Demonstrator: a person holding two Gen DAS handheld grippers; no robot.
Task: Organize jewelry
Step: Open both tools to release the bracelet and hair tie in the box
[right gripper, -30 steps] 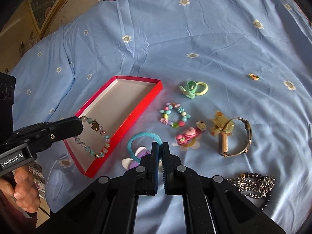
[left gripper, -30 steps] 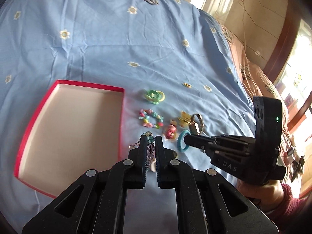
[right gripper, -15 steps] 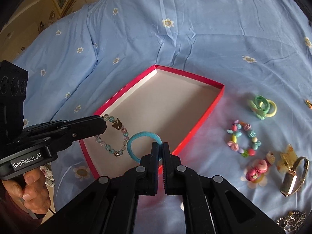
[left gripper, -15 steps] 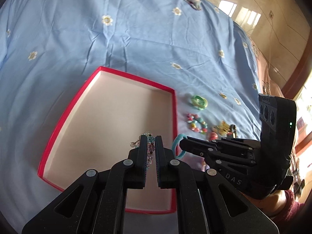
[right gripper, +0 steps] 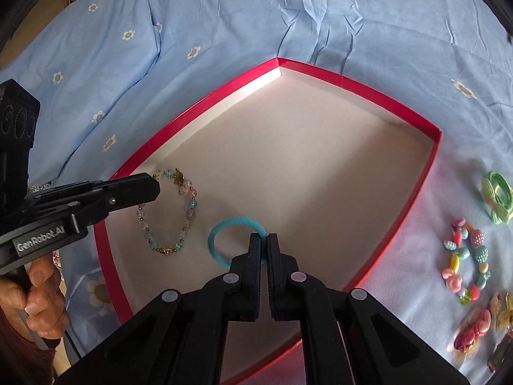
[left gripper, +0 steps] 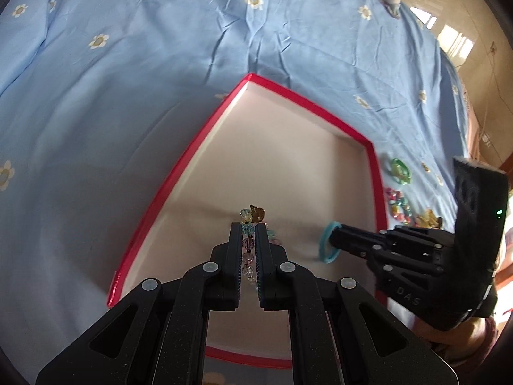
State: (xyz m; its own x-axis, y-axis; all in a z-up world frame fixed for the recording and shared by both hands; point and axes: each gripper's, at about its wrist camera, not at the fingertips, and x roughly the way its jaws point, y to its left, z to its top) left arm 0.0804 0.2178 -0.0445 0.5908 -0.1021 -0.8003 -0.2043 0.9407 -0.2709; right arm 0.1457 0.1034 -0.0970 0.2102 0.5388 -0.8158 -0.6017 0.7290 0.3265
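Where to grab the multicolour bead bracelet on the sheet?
Take the multicolour bead bracelet across one side of its loop, from above. It lies flat and open on the blue sheet, so one finger can drop inside the ring, one outside.

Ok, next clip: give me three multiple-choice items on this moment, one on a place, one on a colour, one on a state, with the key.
1. Where does the pastel glass-bead bracelet hang?
A. above the red-rimmed shallow box
B. on the pillow
C. beside the green hair ties

2. What colour is the elastic hair tie in the right gripper?
A. yellow
B. turquoise blue
C. pink

3. How does the left gripper stand?
A. wide open, holding nothing
B. out of view
C. shut on the bracelet

Key: 1 A, the right wrist view shows it dangling over the box's pale floor. 2 B, the ring pinched at the fingertips is turquoise. 3 C, beads sit clamped between the closed jaws in the left wrist view.
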